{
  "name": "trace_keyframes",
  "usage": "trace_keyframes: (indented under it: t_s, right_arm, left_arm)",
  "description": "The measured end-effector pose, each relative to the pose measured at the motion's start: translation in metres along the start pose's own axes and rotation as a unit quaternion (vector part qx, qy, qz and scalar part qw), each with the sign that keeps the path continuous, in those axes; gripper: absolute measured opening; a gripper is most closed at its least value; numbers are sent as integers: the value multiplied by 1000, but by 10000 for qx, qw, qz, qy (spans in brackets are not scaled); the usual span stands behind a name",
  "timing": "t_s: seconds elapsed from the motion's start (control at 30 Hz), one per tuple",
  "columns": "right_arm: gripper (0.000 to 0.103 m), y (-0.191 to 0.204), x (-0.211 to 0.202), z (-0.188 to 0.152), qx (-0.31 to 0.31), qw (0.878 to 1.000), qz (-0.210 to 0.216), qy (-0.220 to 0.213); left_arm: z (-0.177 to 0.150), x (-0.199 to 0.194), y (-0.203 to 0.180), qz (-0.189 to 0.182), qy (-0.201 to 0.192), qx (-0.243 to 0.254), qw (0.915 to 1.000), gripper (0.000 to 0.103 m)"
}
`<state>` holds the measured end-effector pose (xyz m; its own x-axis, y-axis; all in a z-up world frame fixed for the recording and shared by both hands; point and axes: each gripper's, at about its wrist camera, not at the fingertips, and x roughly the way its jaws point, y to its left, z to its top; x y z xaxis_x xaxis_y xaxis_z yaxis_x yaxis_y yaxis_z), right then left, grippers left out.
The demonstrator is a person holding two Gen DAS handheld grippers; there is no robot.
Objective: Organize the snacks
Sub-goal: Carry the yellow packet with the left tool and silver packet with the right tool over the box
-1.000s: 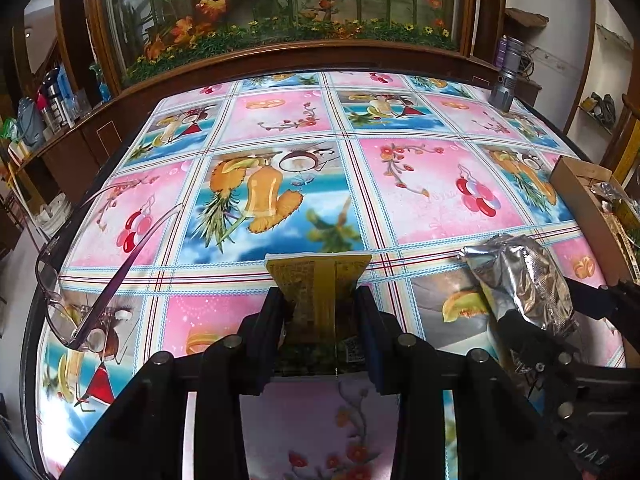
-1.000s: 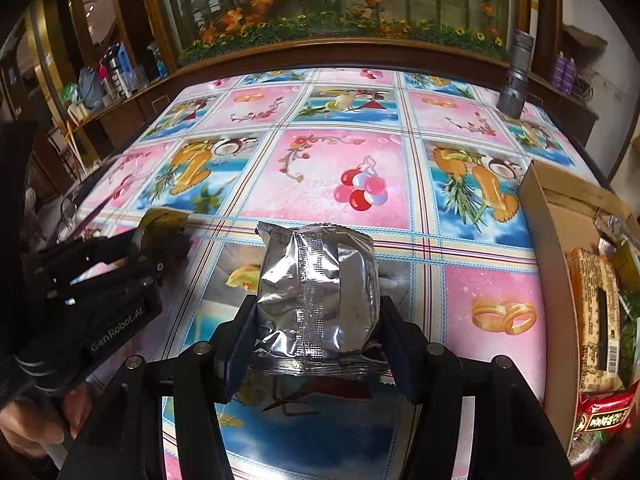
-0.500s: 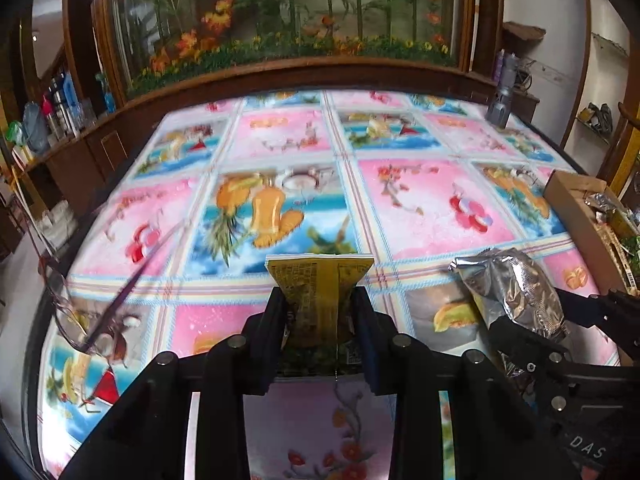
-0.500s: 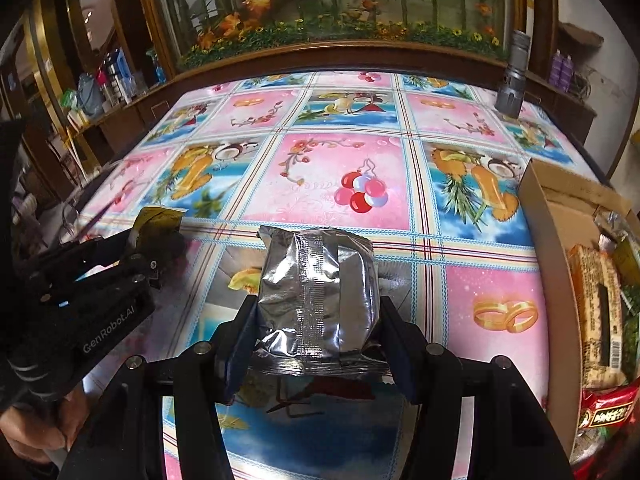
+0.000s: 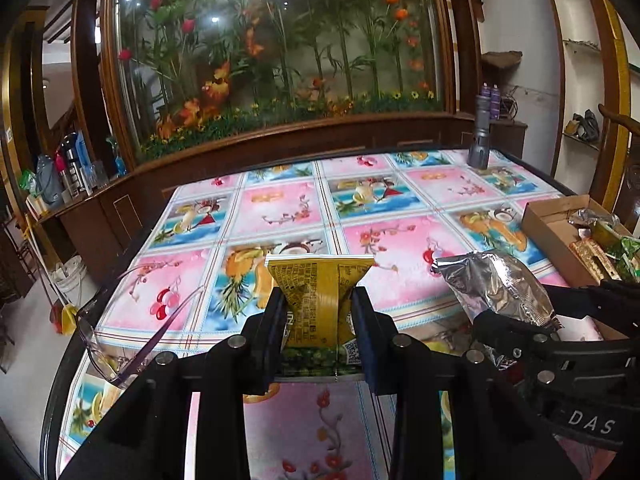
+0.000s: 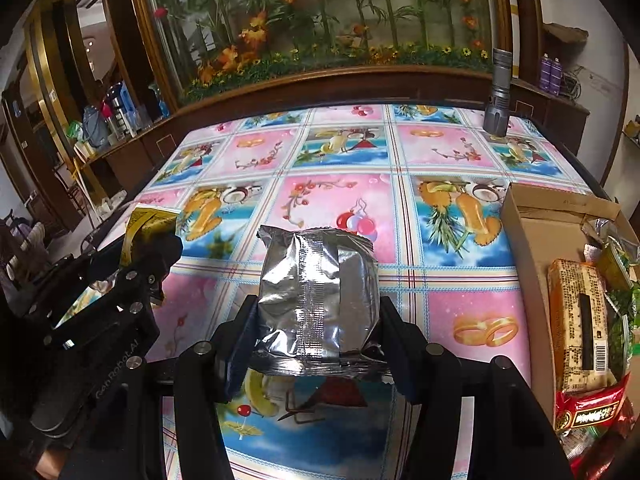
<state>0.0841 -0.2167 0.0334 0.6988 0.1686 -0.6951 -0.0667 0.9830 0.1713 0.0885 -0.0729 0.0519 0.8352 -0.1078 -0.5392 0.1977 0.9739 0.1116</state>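
The left claw (image 5: 320, 316) is clenching a yellow snack packet (image 5: 318, 300) at its waist, the top of the wrapper fanning out above the fingers, and the packet is riding clear above the tabletop (image 5: 280, 208). Just to its right, the right claw (image 6: 316, 320) is gripping a puffy silver foil pouch (image 6: 318, 288) across its lower half, also held up off the patterned cloth. Further right, an open cardboard box (image 6: 528, 248) is sitting at the tabletop's edge, already holding a tan biscuit pack (image 6: 576, 320) and a red packet (image 6: 592, 412), which is likely where both snacks are heading. The risks lie mostly in the grips: the foil pouch is slick and air-filled, so it could be squeezing out of the fingers if tilted, and the yellow packet is being pinched hard enough to crush its contents. With both tools so close, they could be knocking together while swinging toward the box. A pair of glasses (image 5: 132, 320) is resting near the left edge, exposed to a low sweep. Both tools are being held side by side, roughly level, pointing across the tabletop toward a grey flashlight (image 6: 498, 96) standing at the far side.
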Motion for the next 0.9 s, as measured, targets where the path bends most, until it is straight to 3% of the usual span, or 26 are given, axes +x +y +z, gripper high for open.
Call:
trace_keyframes:
  t_s: [0.9]
  right_arm:
    - [63, -10, -18, 6, 179, 9991, -84, -363]
  left_arm:
    - [2, -16, -3, 259, -464, 106, 9985, 32]
